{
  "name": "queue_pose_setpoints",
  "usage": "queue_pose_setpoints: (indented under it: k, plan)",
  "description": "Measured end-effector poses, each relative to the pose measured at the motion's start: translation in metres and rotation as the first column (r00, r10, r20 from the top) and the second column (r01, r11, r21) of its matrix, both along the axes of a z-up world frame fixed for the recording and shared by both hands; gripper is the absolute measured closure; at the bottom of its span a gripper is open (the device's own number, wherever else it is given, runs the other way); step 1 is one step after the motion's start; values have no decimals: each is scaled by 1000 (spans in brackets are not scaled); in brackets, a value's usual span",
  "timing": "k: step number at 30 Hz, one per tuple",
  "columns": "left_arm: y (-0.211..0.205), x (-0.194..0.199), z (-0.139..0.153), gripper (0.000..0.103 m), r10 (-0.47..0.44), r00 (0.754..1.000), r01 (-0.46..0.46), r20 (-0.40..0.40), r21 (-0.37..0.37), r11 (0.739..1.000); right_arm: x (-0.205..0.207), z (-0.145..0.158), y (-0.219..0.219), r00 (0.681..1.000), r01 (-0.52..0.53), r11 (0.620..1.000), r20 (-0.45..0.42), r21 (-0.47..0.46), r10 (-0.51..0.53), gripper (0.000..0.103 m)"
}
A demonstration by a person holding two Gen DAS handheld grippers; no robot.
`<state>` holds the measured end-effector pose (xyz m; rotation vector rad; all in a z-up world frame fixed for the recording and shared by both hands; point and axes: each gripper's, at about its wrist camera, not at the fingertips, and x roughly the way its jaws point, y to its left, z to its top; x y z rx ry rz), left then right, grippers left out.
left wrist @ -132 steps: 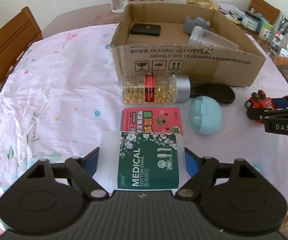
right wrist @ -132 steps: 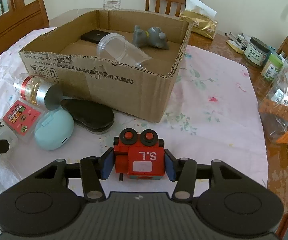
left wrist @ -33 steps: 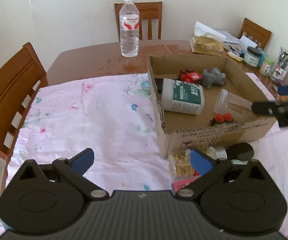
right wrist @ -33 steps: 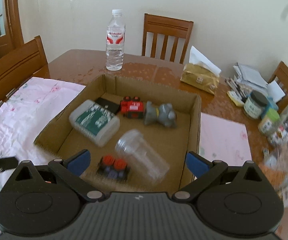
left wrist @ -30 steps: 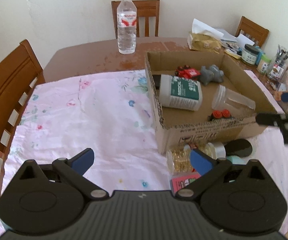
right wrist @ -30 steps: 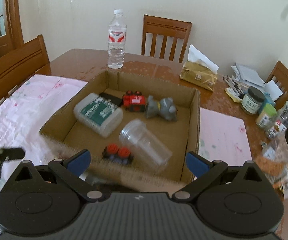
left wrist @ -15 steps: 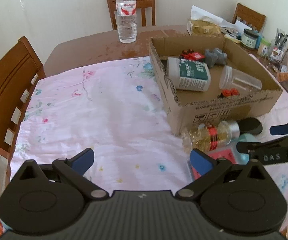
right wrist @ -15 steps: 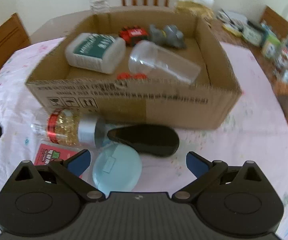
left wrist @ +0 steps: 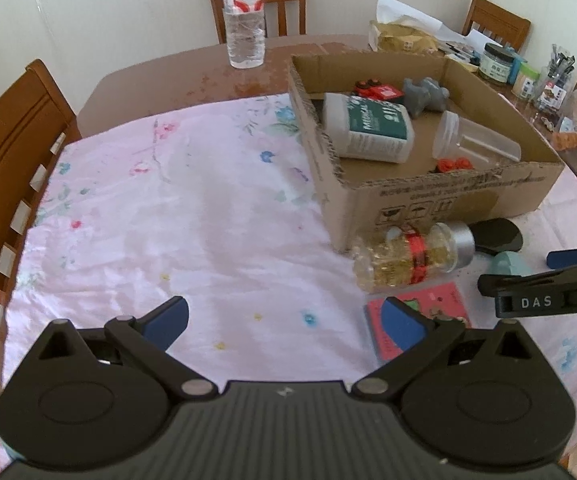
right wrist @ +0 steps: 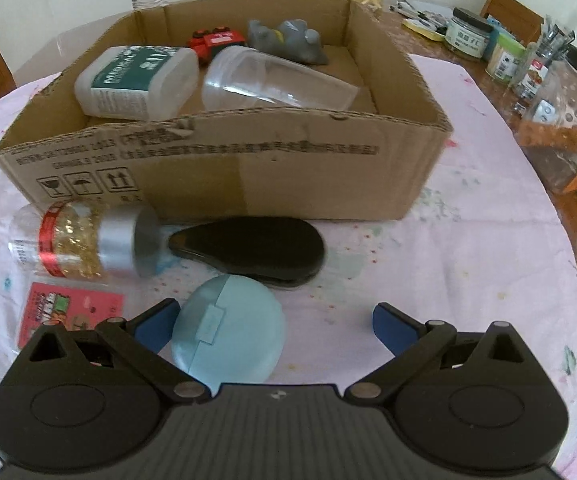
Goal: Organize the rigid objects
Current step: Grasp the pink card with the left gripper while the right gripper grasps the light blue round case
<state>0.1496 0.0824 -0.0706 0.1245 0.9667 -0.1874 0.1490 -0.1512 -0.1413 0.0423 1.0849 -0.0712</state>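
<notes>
Right wrist view: right gripper (right wrist: 274,324) hanging with fingers spread around the blue round case (right wrist: 228,342), near the cardboard box (right wrist: 224,168); left gripper (left wrist: 284,318) is hovering, fingers spread, gripping nothing.

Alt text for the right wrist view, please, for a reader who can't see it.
The open right claw hangs low over a pink cloth, a round blue case beside its left finger. Beyond lie a black case, a capsule bottle and a red packet, in front of a cardboard box holding a swab jar, clear cup and toys.
</notes>
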Motion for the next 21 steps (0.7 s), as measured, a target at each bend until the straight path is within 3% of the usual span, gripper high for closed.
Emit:
queue_pose_setpoints:
  k: [9,18,21]
  plan:
    - [-43,0,-18,1,-39,997,37,-65,-41,998,-9,-1,-29,992,-128,992,-5,5,128,0]
    - [-73,10,-41,1,1,996,-10,-93,-94,995,-16,-2,-39,964,-266,964,28,6,266,0]
    - [-78,9,-50,1,12,994,-19,-106,-68,998,-15,-3,-41,958,-284,959,30,7,284,0]
